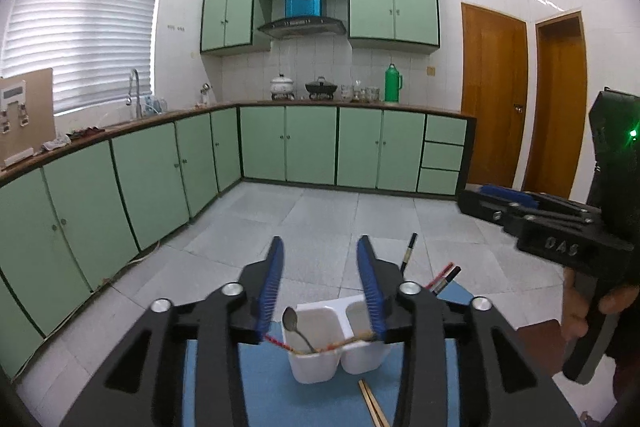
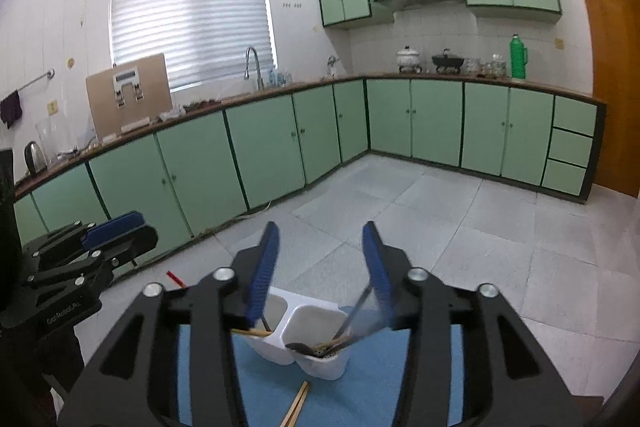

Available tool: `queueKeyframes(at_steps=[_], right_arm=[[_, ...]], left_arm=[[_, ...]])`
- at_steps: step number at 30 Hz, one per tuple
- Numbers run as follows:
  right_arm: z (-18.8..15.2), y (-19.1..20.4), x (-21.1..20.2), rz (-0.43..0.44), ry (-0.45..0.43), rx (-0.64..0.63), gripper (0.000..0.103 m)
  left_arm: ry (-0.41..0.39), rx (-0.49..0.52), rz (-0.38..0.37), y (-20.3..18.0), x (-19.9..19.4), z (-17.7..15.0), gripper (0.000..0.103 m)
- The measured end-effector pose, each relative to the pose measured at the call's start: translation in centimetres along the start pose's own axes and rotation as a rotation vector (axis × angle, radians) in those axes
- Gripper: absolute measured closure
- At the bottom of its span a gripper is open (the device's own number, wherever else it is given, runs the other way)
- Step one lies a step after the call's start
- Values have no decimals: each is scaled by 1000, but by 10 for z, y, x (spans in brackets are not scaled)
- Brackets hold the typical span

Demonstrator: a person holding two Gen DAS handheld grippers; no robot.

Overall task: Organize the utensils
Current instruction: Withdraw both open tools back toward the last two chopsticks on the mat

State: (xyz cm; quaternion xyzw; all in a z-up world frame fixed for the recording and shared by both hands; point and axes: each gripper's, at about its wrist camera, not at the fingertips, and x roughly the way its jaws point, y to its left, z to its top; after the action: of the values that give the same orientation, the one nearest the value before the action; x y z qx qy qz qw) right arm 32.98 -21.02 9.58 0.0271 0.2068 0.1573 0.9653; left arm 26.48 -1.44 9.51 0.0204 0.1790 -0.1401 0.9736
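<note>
Here, both grippers' fingers apart — left gripper (image 1: 320, 283), right gripper (image 2: 322, 267) — above white holder (image 1: 334, 359), near blue mat (image 1: 260, 387) edge.

A blue-topped table (image 1: 256, 383) carries a white two-compartment plastic utensil holder (image 1: 320, 367) at its centre, with a pair of light wooden chopsticks (image 1: 374, 405) lying directly on the surface just near of it.

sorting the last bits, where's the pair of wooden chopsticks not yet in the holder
The wooden chopsticks lie on the blue mat, just in front of the white two-compartment holder, at the bottom centre of both wrist views.
</note>
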Motion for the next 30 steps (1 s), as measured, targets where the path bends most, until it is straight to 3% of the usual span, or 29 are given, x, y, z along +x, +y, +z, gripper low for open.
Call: queueKeyframes(at_steps=[3,5,8,17,24,30], right_arm=[[-12,-2,-27,-21,-25,7,41],[-29,-1,-45,-40,-38,10,26],[-58,-2,-61,-73,-35,26,12],[-172,8,-65,-136,125,35,7],[-230,19,-61,-122,223,83,7],[-263,36,-57,-133,268,69,7]], left_arm=[[-10,-2,11,-5,-23,-16,51],[-5,-7,17,-8,-35,-31,46],[32,-16,40,-15,-44,-63,38],[188,-78,77,-19,-38,-180,34],[271,-66,108,-24,-36,-227,34],[308,-52,132,-24,-41,-247,34]])
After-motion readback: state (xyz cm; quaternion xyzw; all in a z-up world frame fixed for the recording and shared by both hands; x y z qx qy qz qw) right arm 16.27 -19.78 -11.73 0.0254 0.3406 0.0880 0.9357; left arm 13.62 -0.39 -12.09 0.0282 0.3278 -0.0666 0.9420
